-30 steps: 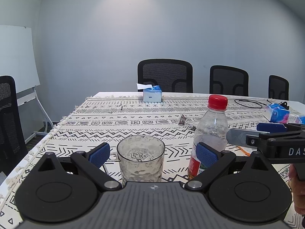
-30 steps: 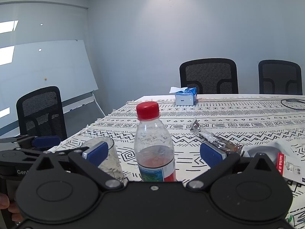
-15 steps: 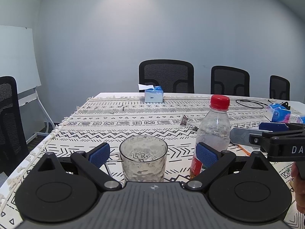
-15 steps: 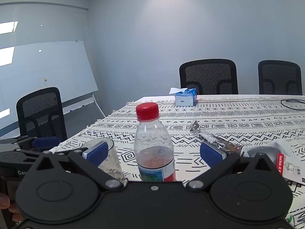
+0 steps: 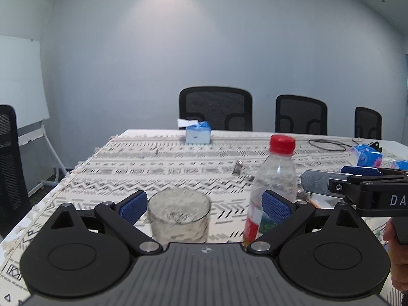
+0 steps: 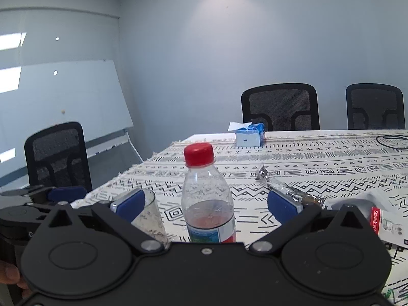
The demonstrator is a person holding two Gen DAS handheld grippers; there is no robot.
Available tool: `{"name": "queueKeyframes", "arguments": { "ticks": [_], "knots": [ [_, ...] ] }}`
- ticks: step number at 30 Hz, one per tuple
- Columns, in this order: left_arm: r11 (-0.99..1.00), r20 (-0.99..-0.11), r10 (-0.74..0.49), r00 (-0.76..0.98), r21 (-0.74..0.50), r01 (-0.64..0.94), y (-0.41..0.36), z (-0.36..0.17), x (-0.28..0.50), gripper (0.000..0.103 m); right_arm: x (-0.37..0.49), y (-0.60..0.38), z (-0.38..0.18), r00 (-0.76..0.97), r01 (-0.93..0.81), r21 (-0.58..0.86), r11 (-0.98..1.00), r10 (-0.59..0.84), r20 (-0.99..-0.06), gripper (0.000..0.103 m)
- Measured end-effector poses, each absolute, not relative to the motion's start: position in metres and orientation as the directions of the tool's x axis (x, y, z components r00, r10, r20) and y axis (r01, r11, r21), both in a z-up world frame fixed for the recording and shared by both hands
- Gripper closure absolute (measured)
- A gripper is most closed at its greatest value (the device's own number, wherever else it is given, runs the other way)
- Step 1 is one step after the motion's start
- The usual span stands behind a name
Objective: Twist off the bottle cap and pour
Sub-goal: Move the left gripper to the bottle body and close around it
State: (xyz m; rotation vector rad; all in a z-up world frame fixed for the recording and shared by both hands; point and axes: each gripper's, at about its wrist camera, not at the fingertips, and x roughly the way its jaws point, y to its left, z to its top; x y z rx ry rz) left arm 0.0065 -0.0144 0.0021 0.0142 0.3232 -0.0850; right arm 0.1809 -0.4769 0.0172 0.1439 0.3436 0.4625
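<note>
My bottle [image 6: 207, 199] stands upright on the patterned tablecloth [image 6: 318, 168], clear plastic with a red cap [image 6: 199, 154] still screwed on, a little reddish liquid low inside, and a red, white and blue-green label whose wording I cannot read. It sits between the spread fingers of my right gripper [image 6: 206, 205], which touch nothing. Just beside it stands an empty textured glass [image 5: 179, 215], framed by my left gripper [image 5: 204, 204], whose fingers are also wide apart and holding nothing. On the other gripper's body I can read only "DA". To the right lies a red card marked "SanDisk" [image 6: 376, 220], near a crumpled foil wrapper [image 6: 285, 191]. A blue tissue box [image 6: 248, 136] sits at the far edge.
</note>
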Motion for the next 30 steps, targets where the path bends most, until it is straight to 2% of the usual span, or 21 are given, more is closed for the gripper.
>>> {"name": "queueKeyframes", "arguments": {
  "ticks": [6,9,12,13,15,20,22,24,30],
  "knots": [
    [0.984,-0.303,-0.154,0.94,0.033,0.172,-0.047,-0.002,0.028,0.005,0.178,-0.492,0.036,0.867,-0.397,0.202,0.895,0.438,-0.238,0.0],
    [0.975,-0.36,-0.203,0.91,0.006,0.22,-0.061,-0.01,0.049,0.005,0.181,-0.494,0.04,0.869,-0.398,0.201,0.895,0.438,-0.231,0.001],
    [0.966,-0.38,-0.238,0.894,-0.001,0.257,-0.074,-0.021,0.065,0.005,0.184,-0.496,0.039,0.861,-0.408,0.22,0.886,0.454,-0.228,0.001],
    [0.966,-0.387,-0.241,0.89,-0.011,0.257,-0.077,-0.025,0.069,0.005,0.185,-0.497,0.038,0.864,-0.4,0.227,0.888,0.448,-0.23,0.007],
    [0.966,-0.408,-0.252,0.878,-0.048,0.255,-0.079,-0.034,0.079,0.005,0.188,-0.499,0.036,0.868,-0.385,0.243,0.89,0.439,-0.231,0.009],
    [0.971,-0.397,-0.222,0.891,-0.012,0.237,-0.085,-0.05,0.087,0.016,0.191,-0.503,0.033,0.867,-0.376,0.263,0.888,0.437,-0.237,0.009],
    [0.971,-0.396,-0.225,0.89,-0.017,0.238,-0.084,-0.051,0.088,0.038,0.192,-0.504,0.032,0.87,-0.37,0.259,0.892,0.431,-0.241,0.009],
    [0.973,-0.408,-0.222,0.885,-0.037,0.227,-0.082,-0.053,0.092,0.043,0.193,-0.505,0.03,0.871,-0.364,0.257,0.895,0.425,-0.246,0.009],
    [0.974,-0.396,-0.219,0.892,-0.028,0.227,-0.082,-0.052,0.092,0.044,0.198,-0.507,0.029,0.872,-0.352,0.268,0.897,0.418,-0.256,0.009]
  ]
}}
